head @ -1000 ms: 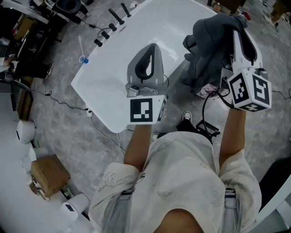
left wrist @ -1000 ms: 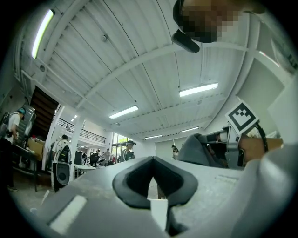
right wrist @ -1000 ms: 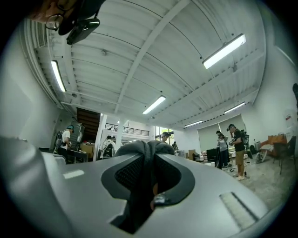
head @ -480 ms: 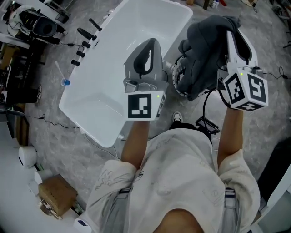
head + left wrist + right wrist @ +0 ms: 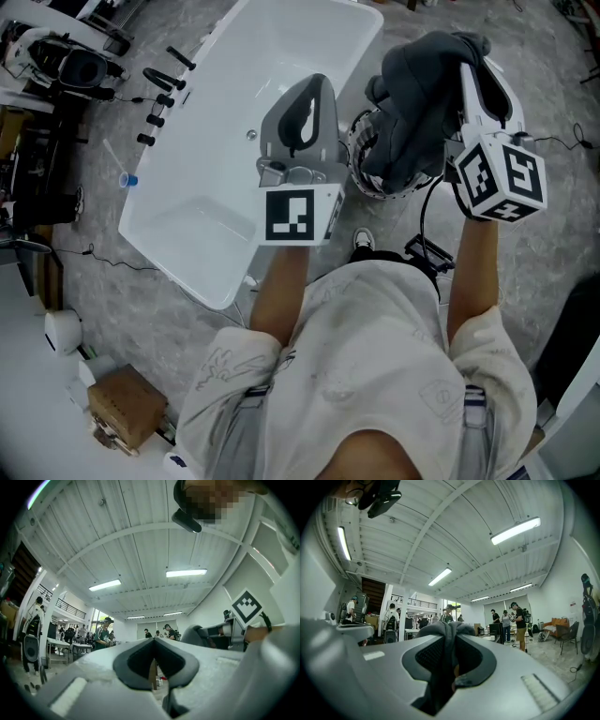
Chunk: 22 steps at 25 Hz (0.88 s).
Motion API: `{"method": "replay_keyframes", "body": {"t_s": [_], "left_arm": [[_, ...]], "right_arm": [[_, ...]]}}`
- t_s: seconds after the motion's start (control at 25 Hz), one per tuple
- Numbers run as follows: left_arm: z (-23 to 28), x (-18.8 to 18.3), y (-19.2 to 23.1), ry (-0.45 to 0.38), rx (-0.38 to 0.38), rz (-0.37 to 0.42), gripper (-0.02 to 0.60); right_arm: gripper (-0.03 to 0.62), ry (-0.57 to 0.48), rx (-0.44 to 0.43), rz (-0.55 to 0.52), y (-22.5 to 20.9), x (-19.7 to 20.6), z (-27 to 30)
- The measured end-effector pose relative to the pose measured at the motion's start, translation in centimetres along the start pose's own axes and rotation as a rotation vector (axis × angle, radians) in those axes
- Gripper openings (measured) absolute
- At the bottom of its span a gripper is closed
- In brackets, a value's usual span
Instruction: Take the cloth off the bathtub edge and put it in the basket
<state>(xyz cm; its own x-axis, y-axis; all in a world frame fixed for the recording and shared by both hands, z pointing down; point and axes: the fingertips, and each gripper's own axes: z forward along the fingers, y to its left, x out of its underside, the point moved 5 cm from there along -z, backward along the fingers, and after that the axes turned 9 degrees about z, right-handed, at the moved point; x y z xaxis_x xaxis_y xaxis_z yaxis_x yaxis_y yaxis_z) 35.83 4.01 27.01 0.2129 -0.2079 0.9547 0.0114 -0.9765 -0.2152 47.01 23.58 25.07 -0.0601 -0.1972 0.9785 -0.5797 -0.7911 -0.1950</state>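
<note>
My right gripper (image 5: 467, 52) is shut on a dark grey cloth (image 5: 412, 98), which hangs in a bunched bundle from its jaws. In the right gripper view, the cloth (image 5: 447, 637) is pinched between the two pads and spills over their tips. Under the hanging bundle shows part of a white perforated basket (image 5: 359, 161) on the floor, beside the right side of the white bathtub (image 5: 216, 159). My left gripper (image 5: 314, 86) is held over the tub's near right edge; its jaws (image 5: 153, 640) meet at the tips with nothing between them. Both gripper cameras point up at the ceiling.
Several black items (image 5: 164, 75) and a small blue cup (image 5: 127, 178) lie on the grey floor left of the tub. Cables trail round the tub's near end, and a cardboard box (image 5: 127, 408) sits at lower left. A black device (image 5: 427, 253) lies by the person's foot.
The head view has swung, so the tub now lies further left. The cloth stays in my right gripper and now hangs over the basket, which has come into sight under it.
</note>
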Motion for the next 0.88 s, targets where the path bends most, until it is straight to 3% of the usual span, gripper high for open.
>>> {"method": "replay_keyframes", "body": {"t_s": [0.2,0.56,0.88], "left_arm": [[0.2,0.6,-0.4,0.013,0.003,0.011,-0.002],[0.0,1.9,-0.9,0.037,-0.003,-0.007,-0.002],[0.1,2.2,-0.5,0.046,-0.008,-0.011,-0.002]], "right_arm": [[0.069,0.100,0.010,0.016,-0.9,4.0,1.0],[0.069,0.347,0.054,0.053,-2.9,14.8,2.0],[0.089,0.431,0.063,0.039,-3.2,17.7,2.6]]}}
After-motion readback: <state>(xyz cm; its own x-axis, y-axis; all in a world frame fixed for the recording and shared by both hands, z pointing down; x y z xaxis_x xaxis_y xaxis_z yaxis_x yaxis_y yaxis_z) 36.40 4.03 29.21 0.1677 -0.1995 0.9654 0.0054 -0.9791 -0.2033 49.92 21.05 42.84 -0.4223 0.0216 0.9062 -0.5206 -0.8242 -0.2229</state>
